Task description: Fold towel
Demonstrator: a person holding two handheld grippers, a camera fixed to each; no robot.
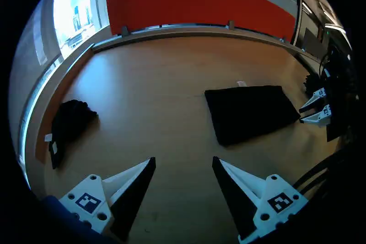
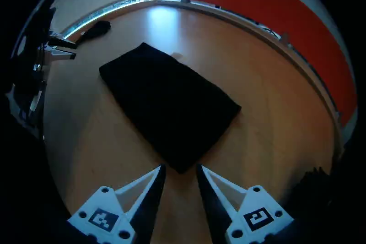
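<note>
A black towel [image 1: 251, 111] lies flat on the wooden table [image 1: 151, 88] as a folded rectangle; the right gripper view shows the same towel [image 2: 169, 102] stretching away from me. My right gripper [image 2: 180, 168] is open with a narrow gap, its tips just at the towel's near corner and nothing pinched between them. In the left gripper view the right gripper [image 1: 315, 109] sits at the towel's right edge. My left gripper [image 1: 183, 164] is open wide over bare wood, well short of the towel. In the right gripper view the left gripper [image 2: 66, 48] hangs at the far left.
A second black cloth [image 1: 68, 125] lies crumpled near the table's left edge, also seen as a cloth [image 2: 96, 29] far back. A red partition [image 1: 201, 6] runs behind the table. Something dark [image 2: 315, 184] sits at the lower right.
</note>
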